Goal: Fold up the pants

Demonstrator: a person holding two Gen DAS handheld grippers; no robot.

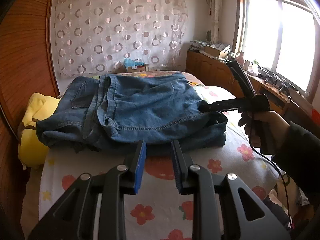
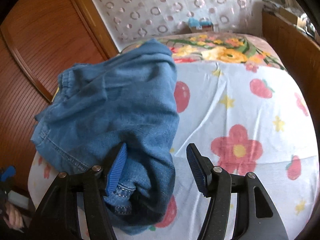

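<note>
The blue denim pants (image 1: pixel 128 112) lie folded in a thick bundle on the bed's flowered sheet (image 1: pixel 160 206). My left gripper (image 1: pixel 158 146) is open and empty, just in front of the bundle's near edge. My right gripper (image 1: pixel 208 108), held by a hand, reaches in at the bundle's right end. In the right wrist view the right gripper (image 2: pixel 157 147) is open, with the end of the pants (image 2: pixel 120 108) lying between its jaws, against the left blue pad (image 2: pixel 117 170). The right pad stands apart from the cloth.
A yellow plush toy (image 1: pixel 32 132) lies left of the pants against the wooden wardrobe (image 1: pixel 22 60). A wooden cabinet (image 1: pixel 212 70) with clutter stands along the right under the window. A floral blanket (image 2: pixel 220 50) covers the bed's far end.
</note>
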